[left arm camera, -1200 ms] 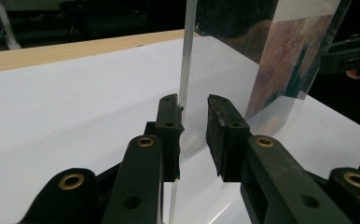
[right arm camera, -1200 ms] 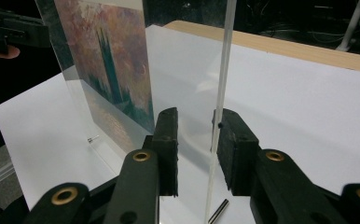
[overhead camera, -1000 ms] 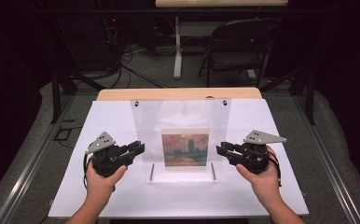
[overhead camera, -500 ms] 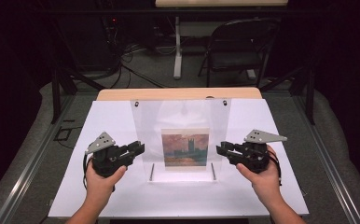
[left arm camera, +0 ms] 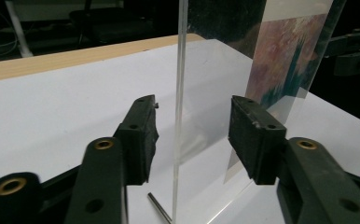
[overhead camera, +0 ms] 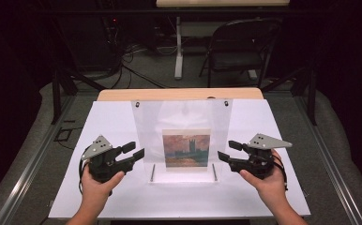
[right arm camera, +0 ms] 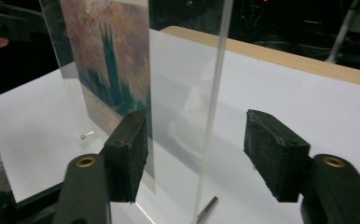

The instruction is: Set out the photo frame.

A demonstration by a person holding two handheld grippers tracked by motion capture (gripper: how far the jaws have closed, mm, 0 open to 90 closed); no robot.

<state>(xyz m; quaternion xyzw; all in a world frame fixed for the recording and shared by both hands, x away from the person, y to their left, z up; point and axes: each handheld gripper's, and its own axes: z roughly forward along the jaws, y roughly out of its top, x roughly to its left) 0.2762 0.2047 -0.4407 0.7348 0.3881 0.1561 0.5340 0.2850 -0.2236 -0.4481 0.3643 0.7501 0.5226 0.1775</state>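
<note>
Both sets of jaws have just been opening, and each now stands released with the clear panel's edge in the gap. In the left gripper view, the left gripper (left arm camera: 192,135) has its pads (left arm camera: 141,135) off the acrylic frame (left arm camera: 180,93): the thin vertical edge runs straight up between them, touching neither. Same story in the right gripper view, where the right gripper (right arm camera: 199,149) straddles the frame's other edge, with daylight on both sides of it.

Pull back to the high view: the frame stands upright at the middle of the white table (overhead camera: 123,122), broad face toward the person, long axis running left to right. The painted picture (overhead camera: 186,149) sits low in it, and two small metal pins (overhead camera: 153,172) lie at its foot. The left gripper comes in from the left end, the right from the right end, about equally close. Each edge lies dead ahead of its own fingers, so either hand looks ready to close on it again or draw straight back.
</note>
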